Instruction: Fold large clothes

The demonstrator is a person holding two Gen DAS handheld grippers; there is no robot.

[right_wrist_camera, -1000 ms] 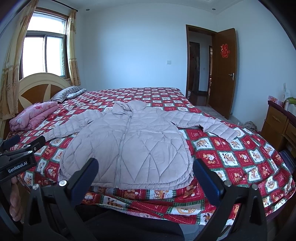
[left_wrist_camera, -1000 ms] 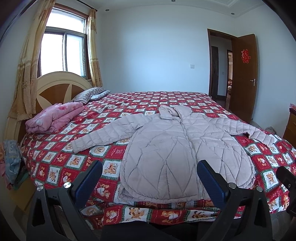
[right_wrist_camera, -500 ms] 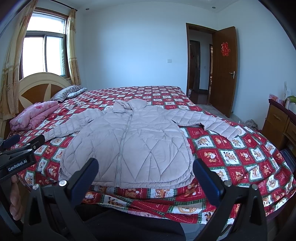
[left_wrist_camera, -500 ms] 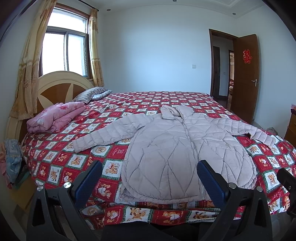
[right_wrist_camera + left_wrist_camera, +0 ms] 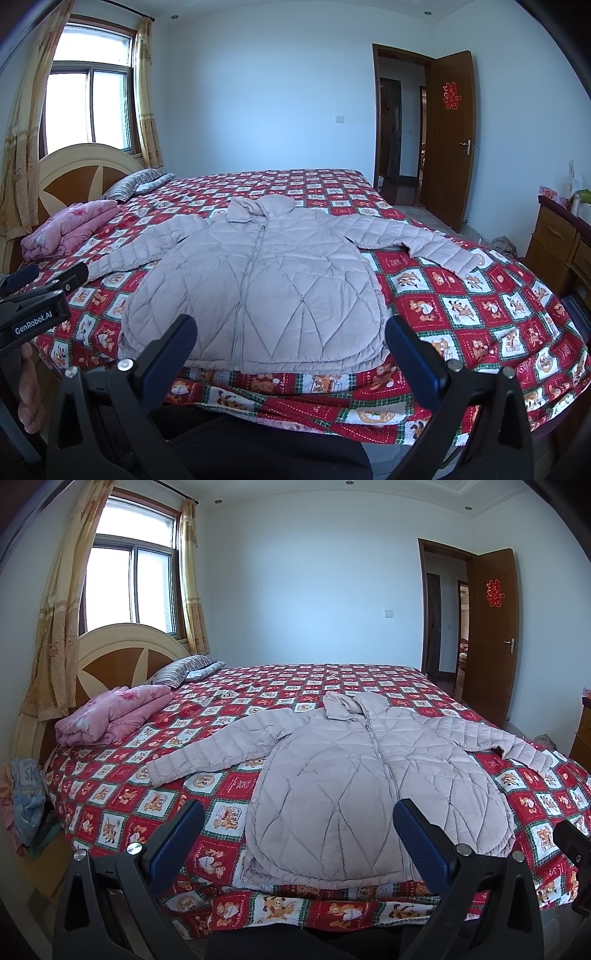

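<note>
Jacket (image 5: 354, 797) lies flat (zipped) on bedspread (image 5: 110, 797).

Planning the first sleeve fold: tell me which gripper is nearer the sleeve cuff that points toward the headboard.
Left. The left gripper hangs off the bed's edge, on the side of that sleeve cuff; the right gripper is further along, past the jacket's zip.

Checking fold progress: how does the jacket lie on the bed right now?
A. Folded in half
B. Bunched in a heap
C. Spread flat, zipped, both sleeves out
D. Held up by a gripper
C: the jacket lies flat, zip closed, sleeves spread sideways; both grippers are open and short of it.
</note>
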